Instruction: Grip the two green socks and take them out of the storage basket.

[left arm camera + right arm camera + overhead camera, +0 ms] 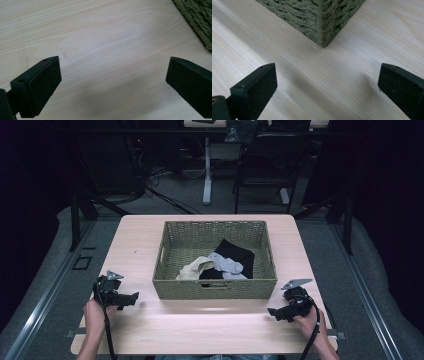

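A: Where did the two grippers sit at that moment?

B: Both were low over the light wooden table (150, 232), on the person's side of the woven basket (215, 289). The left gripper (134, 299) was near the basket's front left corner, the right gripper (272, 312) near its front right corner. Each was held in a hand, with a cable trailing back toward the table's near edge.

A: Were they holding anything?

B: No. In the left gripper view the two black jaws stood wide apart, with bare wood between them and a bit of the basket's weave (197, 17) at the top right. In the right gripper view the jaws were just as wide apart, again over bare wood, with a corner of the basket (324, 25) straight ahead and apart from them.

A: And the basket's contents?

B: It stood in the middle of the table, open at the top. Inside lay a small heap of socks toward the front right: a cream sock (192, 269) on the left, a pale grey sock (227, 263) in the middle, and a black sock (237, 251) behind it reaching toward the back. They overlapped one another. Neither gripper touched the basket or the socks.
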### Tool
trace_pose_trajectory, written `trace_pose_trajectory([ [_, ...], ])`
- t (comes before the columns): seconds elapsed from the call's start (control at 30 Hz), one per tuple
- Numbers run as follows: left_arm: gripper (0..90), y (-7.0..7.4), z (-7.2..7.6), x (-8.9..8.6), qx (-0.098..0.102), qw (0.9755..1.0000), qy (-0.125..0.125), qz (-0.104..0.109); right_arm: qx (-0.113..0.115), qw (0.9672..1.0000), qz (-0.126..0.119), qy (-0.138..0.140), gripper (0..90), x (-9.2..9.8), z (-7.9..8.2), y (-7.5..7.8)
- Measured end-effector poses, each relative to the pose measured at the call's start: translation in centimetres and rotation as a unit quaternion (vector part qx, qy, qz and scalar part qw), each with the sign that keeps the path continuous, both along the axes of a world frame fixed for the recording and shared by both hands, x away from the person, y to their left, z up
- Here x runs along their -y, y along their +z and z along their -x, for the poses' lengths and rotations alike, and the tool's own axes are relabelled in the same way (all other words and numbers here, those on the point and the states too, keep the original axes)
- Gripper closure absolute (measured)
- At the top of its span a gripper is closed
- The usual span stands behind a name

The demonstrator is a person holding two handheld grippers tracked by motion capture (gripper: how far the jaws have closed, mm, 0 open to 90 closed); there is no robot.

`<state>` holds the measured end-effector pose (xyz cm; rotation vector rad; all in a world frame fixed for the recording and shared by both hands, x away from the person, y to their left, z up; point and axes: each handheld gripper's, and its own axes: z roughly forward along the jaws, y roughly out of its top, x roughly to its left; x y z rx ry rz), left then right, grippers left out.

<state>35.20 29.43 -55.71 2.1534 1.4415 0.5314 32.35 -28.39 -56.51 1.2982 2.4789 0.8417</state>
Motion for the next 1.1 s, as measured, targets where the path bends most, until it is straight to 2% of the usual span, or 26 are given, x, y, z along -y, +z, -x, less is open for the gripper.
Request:
trace_pose_trajectory([
  [0.07,0.1,0.1,0.0,0.0,-0.001,1.0000,-0.002,-0.001,-0.002,0.9999,0.009,0.005,1.6,0.1,0.0,0.1],
  [0.13,0.1,0.1,0.0,0.1,0.001,1.0000,-0.002,0.000,-0.001,1.0000,0.000,0.002,1.6,0.1,0.1,0.1],
  [0.27,0.2,0.3,0.0,0.2,0.006,1.0000,-0.004,-0.005,0.001,1.0000,0.005,0.001,1.6,0.0,0.0,0.1],
  [0.43,1.9,0.6,0.1,0.2,0.009,1.0000,-0.002,0.000,0.000,0.9999,0.009,0.005,1.6,-0.1,0.1,0.1],
  [0.47,2.1,0.8,0.2,0.3,0.006,0.9999,-0.006,-0.009,0.000,0.9999,0.011,0.004,1.6,-0.1,0.1,0.1],
  [0.53,2.1,0.9,0.1,0.3,0.008,0.9999,-0.008,-0.003,0.000,1.0000,0.004,0.003,1.6,-0.1,0.1,0.1],
  [0.6,1.9,1.0,0.1,0.3,0.012,0.9999,-0.008,-0.006,0.000,1.0000,0.005,0.004,1.6,0.0,0.1,0.1],
  [0.77,0.2,1.6,0.3,0.3,0.020,0.9997,-0.011,0.003,-0.001,1.0000,0.004,0.002,1.6,0.0,0.2,0.1],
  [0.87,0.2,2.1,0.4,0.1,0.020,0.9993,-0.019,0.025,-0.001,1.0000,0.007,0.003,1.6,-0.1,0.3,0.2],
  [1.1,0.1,4.4,0.7,0.1,0.040,0.9980,-0.024,0.042,0.001,0.9999,0.011,0.003,1.6,-0.3,0.0,0.1],
])
